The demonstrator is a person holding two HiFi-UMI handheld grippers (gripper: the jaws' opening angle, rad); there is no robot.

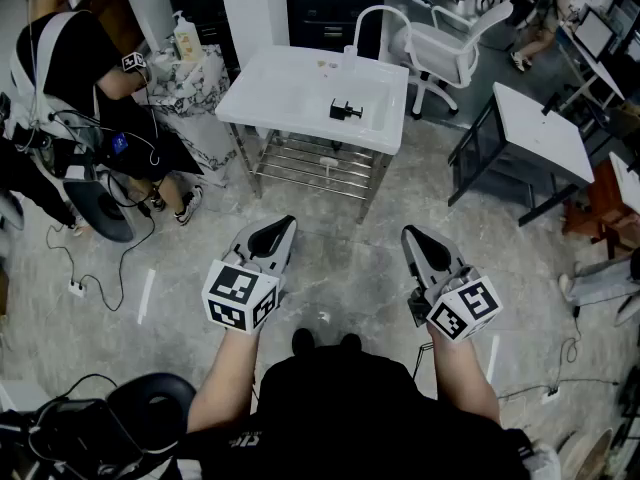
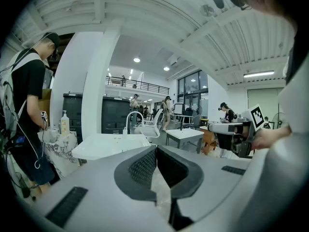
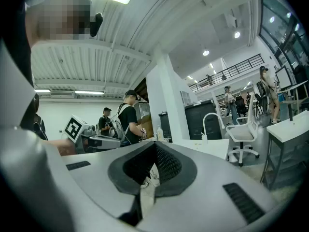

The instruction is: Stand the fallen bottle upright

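A small dark object lies on the white sink table a few steps ahead of me; I cannot tell whether it is the bottle. Both grippers hang over the bare floor, well short of the table. My left gripper is shut with nothing between its jaws, and its own view shows the pads meeting in front of the table. My right gripper is shut and empty too. The table's curved faucet stands at its far edge.
A person stands at the left beside a cloth-covered stand with an upright pump bottle. A white office chair and a grey desk are at the right. Cables trail on the floor; a black stool sits near my left.
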